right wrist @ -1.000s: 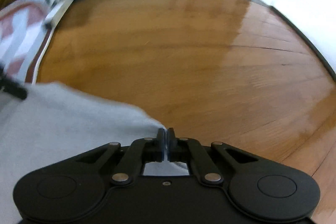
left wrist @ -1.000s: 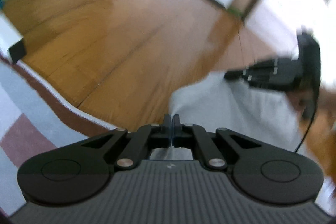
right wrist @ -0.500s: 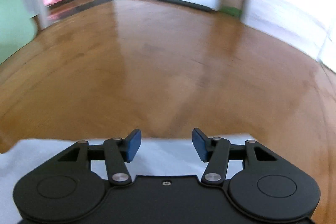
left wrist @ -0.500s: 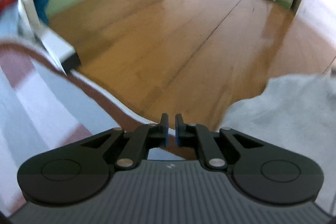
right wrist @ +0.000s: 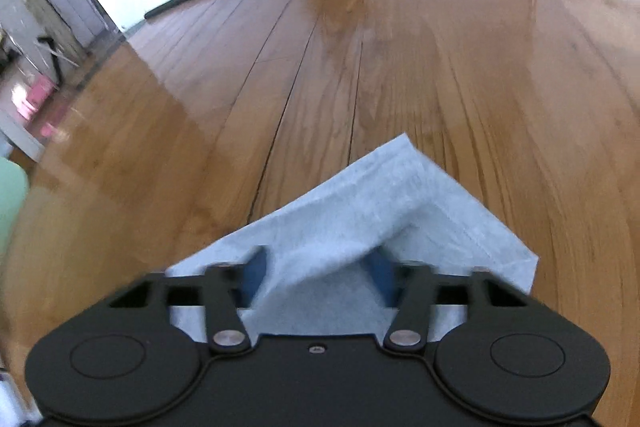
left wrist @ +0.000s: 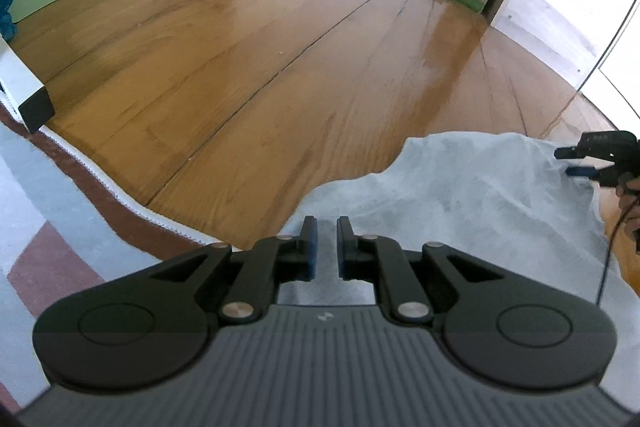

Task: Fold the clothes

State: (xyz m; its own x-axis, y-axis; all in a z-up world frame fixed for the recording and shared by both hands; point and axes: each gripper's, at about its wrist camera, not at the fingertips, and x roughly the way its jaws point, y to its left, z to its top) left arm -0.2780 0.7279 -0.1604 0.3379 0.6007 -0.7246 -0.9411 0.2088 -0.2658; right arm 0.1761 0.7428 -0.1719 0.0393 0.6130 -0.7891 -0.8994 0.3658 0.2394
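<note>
the supporting surface is a glossy wooden plank floor, with dark seams between boards and bright glare toward the far walls. a pale grey garment lies directly on it, rumpled, one corner folded over in the right wrist view. a rug with grey and maroon blocks and a white fringed edge lies on the floor at the left, just beside the garment.
</note>
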